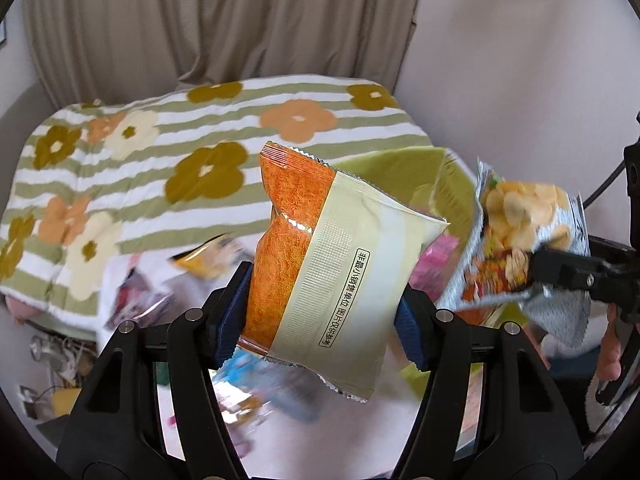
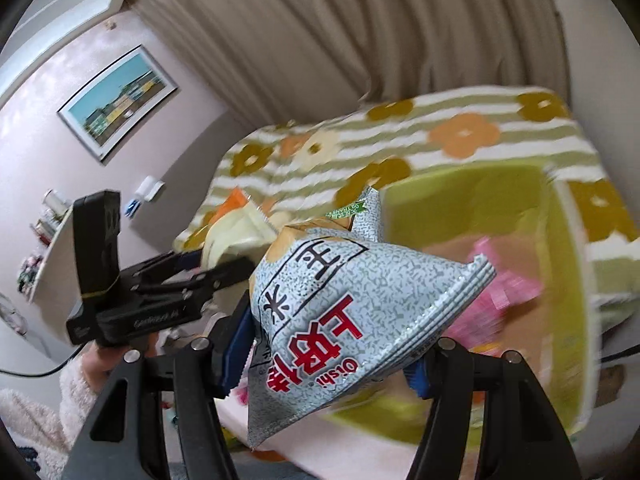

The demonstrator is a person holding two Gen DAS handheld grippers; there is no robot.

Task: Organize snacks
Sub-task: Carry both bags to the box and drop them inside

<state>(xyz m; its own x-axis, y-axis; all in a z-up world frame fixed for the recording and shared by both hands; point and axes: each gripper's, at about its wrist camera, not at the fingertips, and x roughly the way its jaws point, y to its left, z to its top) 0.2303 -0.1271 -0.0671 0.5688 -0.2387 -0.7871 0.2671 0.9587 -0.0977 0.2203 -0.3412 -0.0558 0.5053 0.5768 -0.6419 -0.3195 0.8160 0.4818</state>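
My left tongs (image 1: 320,316) grip the orange packet (image 1: 316,264); my right tongs (image 2: 332,352) clamp the grey chip bag (image 2: 352,300). Both hang in the air near the green box (image 2: 472,196). Slick film may slip out.

Left wrist view: looks forward along its fingers (image 1: 236,312), very close on the orange packet (image 1: 320,264), facing the bed (image 1: 224,128) and curtain (image 1: 224,20).
Right wrist view: looks along its fingers (image 2: 236,344), close on the grey chip bag (image 2: 352,304), tilted, facing the same bed (image 2: 472,136).
Shared: bed, curtain (image 2: 360,28), green box (image 1: 400,168) (image 2: 472,196); each view shows the other gripper.
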